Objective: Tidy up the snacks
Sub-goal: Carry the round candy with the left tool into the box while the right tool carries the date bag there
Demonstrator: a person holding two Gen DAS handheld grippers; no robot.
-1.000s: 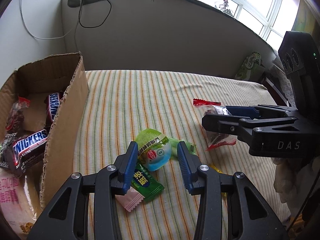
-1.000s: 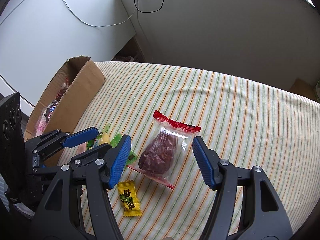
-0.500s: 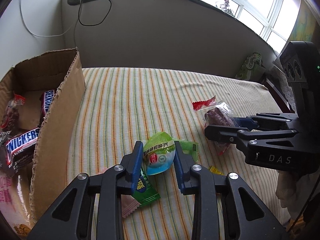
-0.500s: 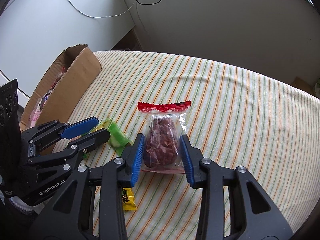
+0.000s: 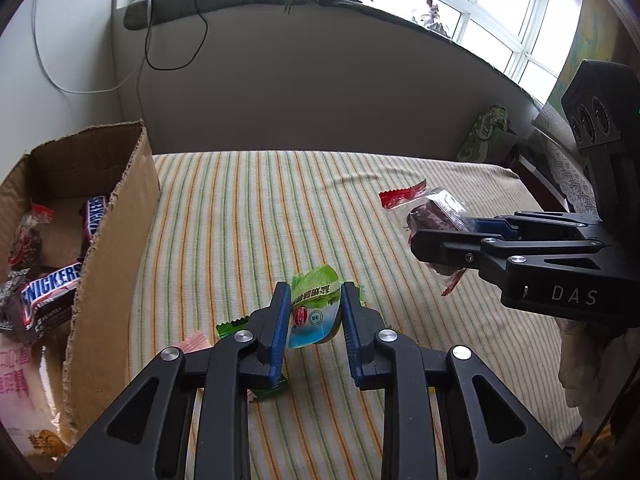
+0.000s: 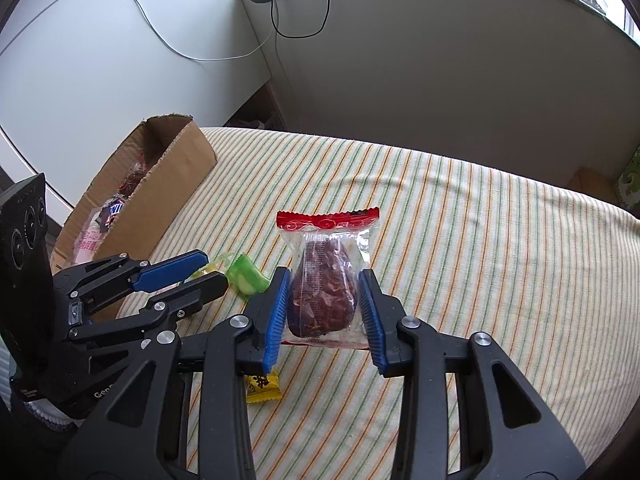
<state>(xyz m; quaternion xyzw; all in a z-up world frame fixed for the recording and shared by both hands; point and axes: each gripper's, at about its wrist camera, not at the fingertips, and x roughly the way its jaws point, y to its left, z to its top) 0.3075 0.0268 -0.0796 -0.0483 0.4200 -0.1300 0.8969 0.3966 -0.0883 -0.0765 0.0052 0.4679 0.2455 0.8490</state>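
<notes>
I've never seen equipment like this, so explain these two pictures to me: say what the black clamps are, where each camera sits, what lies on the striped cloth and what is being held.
There is no robot here. A person holds one black hand-held clamp in each hand, and each clamp carries a wide-angle camera looking forward along its two blue-padded fingers.

One picture comes from the left gripper. It is shut on a small jelly cup with a green and blue foil lid. The other comes from the right gripper, shut on a clear packet with a red top strip and a dark red dried fruit inside. Each clamp also shows in the other's picture.

On the striped cloth lie a small yellow wrapped candy, a green wrapper and a pink wrapper. On the left stands an open cardboard box already holding Snickers bars and other packets.
</notes>
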